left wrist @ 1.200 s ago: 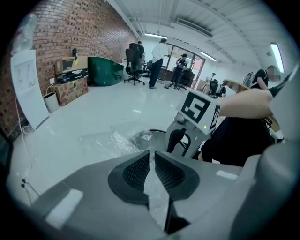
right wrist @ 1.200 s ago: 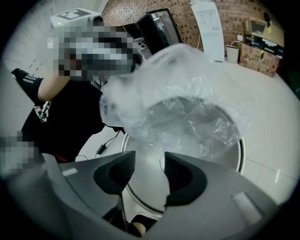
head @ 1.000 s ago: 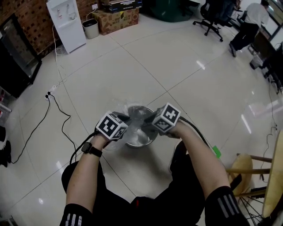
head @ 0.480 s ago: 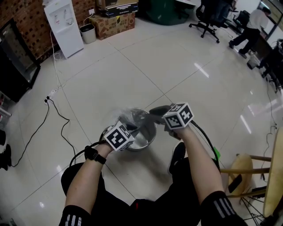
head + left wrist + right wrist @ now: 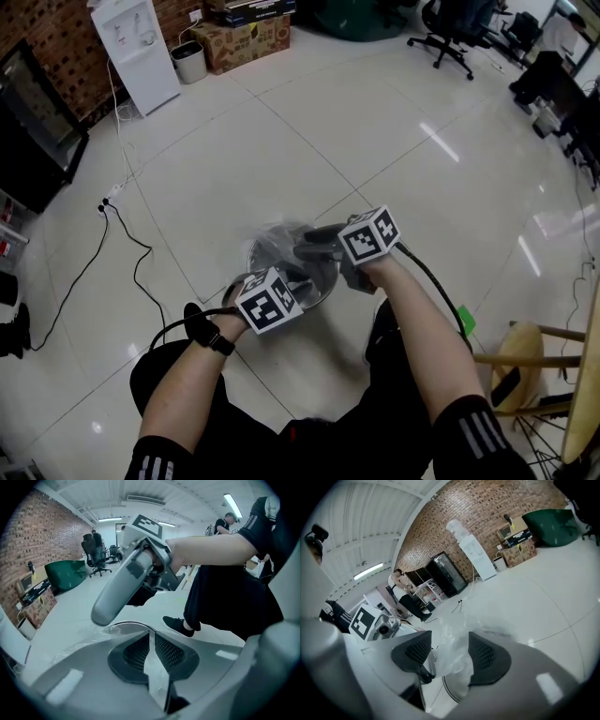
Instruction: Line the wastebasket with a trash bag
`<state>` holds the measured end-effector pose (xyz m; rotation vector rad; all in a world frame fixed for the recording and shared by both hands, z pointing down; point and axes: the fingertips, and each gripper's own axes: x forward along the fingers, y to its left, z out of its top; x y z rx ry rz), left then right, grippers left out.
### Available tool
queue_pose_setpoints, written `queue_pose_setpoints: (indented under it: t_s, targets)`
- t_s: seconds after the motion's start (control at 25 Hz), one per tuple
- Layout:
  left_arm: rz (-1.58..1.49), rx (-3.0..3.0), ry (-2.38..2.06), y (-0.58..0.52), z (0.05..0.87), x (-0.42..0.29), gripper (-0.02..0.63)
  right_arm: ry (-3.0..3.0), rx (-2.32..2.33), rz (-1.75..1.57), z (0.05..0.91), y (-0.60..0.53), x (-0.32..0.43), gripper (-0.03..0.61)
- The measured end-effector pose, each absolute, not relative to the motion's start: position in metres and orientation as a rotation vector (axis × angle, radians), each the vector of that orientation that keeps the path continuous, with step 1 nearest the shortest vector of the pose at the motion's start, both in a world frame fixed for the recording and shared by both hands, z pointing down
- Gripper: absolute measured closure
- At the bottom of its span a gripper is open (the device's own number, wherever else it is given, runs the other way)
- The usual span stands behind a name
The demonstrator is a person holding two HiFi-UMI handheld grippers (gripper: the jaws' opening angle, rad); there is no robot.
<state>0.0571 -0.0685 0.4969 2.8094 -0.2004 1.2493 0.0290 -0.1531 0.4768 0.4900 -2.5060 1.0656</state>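
Note:
A round metal wastebasket point(image 5: 314, 286) stands on the tiled floor in front of my knees, with a clear trash bag point(image 5: 275, 240) crumpled over its mouth. At the near left rim, my left gripper point(image 5: 251, 281) is shut on a thin fold of the bag point(image 5: 157, 677). My right gripper point(image 5: 309, 247) hovers over the far right rim. Its jaws have just been opening, and loose bag film point(image 5: 452, 644) lies between the pads without being pinched. In the left gripper view the right gripper point(image 5: 123, 588) hangs above the basket rim point(image 5: 131, 623).
A black cable point(image 5: 131, 248) snakes over the floor to the left. A wooden stool point(image 5: 530, 361) stands close at the right. A white water dispenser point(image 5: 136, 52), a small bin point(image 5: 190, 61) and cardboard boxes point(image 5: 246, 37) line the far brick wall.
My left gripper has slid along the rim toward me, pulling the bag with it. The right gripper closed, lifted a little and now stands open.

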Motion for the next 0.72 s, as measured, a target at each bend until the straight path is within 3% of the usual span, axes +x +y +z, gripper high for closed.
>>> queue_pose_setpoints:
  t_s: [0.2, 0.28, 0.36, 0.4, 0.72]
  targets:
    - [1.264, 2.831, -0.146, -0.058, 0.499, 0.062, 0.581, -2.415, 0.440, 1.043, 0.500, -0.146, 0.009, 0.324]
    - [1.256, 2.838, -0.150, -0.059, 0.497, 0.061, 0.580, -2.372, 0.446, 1.035, 0.508, -0.145, 0.009, 0.406]
    - [1.247, 2.848, -0.152, -0.059, 0.494, 0.059, 0.570, -2.337, 0.465, 1.017, 0.514, -0.146, 0.013, 0.543]
    - [1.243, 2.854, -0.146, -0.058, 0.491, 0.057, 0.557, -2.325, 0.471, 1.011, 0.515, -0.146, 0.015, 0.569]
    - [1.139, 2.933, -0.197, -0.074, 0.436, 0.023, 0.499, -2.321, 0.510, 0.996, 0.499, -0.148, 0.038, 0.571]
